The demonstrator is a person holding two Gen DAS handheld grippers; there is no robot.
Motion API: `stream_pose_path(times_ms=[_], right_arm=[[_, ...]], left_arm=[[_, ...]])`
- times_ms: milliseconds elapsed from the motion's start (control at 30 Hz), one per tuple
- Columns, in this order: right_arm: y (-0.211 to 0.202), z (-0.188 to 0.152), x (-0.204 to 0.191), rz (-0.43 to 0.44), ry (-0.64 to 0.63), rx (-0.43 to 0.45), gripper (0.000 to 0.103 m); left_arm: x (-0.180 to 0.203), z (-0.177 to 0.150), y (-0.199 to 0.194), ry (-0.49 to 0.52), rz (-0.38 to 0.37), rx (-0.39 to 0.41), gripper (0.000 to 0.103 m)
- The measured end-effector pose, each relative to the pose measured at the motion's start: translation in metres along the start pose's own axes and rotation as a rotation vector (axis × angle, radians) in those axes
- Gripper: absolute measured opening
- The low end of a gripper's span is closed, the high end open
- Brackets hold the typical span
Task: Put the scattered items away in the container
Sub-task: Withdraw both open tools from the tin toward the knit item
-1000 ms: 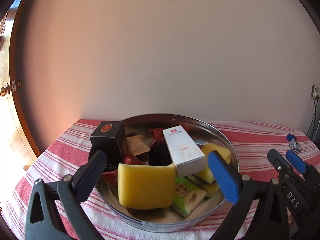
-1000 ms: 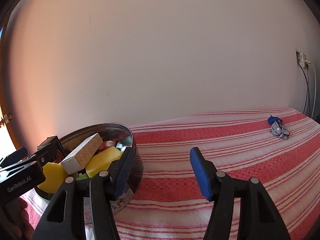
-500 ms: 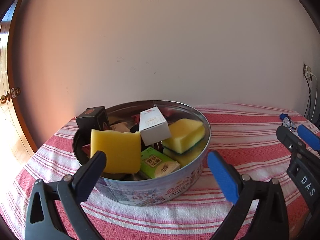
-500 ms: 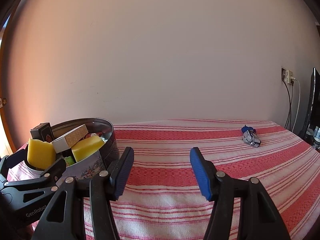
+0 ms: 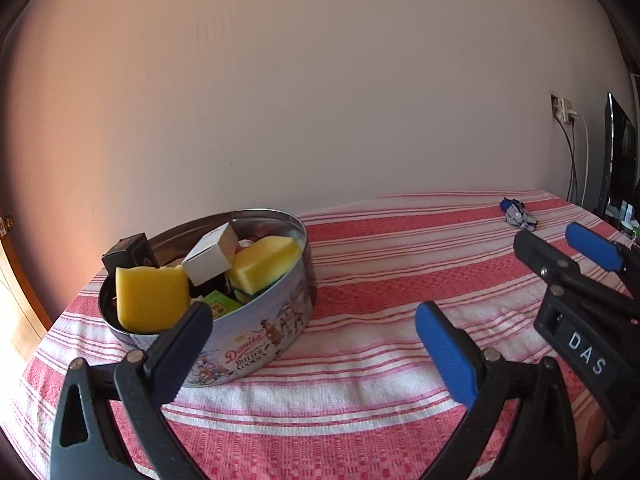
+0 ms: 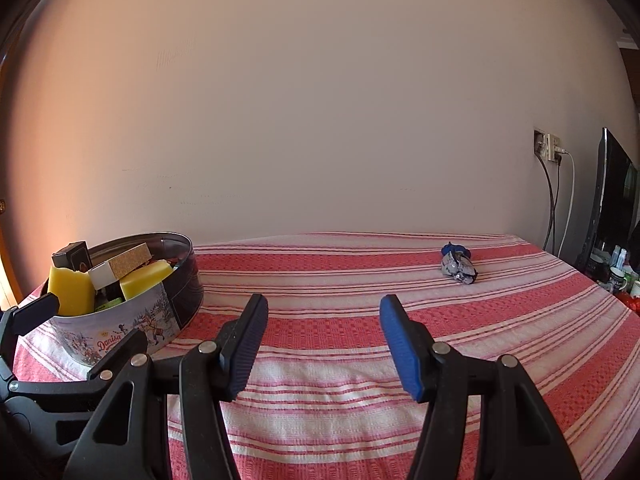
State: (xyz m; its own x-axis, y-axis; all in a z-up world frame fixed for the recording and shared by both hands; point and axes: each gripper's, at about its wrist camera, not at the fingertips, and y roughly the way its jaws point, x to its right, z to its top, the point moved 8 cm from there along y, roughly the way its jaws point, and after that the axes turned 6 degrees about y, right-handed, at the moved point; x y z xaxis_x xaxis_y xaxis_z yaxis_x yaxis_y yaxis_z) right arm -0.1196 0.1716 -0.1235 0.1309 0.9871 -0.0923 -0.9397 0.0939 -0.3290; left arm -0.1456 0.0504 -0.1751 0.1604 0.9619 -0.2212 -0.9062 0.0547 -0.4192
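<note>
Right wrist view: striped tablecloth (image 6: 320, 264) spreading wide; cookie tin (image 6: 132, 320) sitting at nine o'clock, brimming with sponges and boxes; right gripper (image 6: 324, 344) and left gripper (image 5: 312, 344) gaping empty; crumpled wrapper (image 6: 458, 268) lying at two o'clock.

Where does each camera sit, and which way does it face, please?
Left wrist: rides the left gripper, looking forward over the striped cloth; tin at left, right gripper at right, jaws open.
Right wrist: rides the right gripper, facing the wall; left gripper at lower left.
Shared: tin, blue wrapper.
</note>
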Motion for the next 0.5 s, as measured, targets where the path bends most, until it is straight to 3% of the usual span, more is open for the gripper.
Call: stream_pose_path(times_ms=[233,500], right_arm=[[-0.003,0.001,0.069,-0.088,0.036,-0.026,0.061],[0.01,0.012,0.147,-0.189,0.022,-0.042,0.061]], left_arm=[[0.063,0.012,0.003,0.113,-0.072,0.006,0.103],[0.14,0.031,0.024,0.162,-0.198,-0.042,0.103]])
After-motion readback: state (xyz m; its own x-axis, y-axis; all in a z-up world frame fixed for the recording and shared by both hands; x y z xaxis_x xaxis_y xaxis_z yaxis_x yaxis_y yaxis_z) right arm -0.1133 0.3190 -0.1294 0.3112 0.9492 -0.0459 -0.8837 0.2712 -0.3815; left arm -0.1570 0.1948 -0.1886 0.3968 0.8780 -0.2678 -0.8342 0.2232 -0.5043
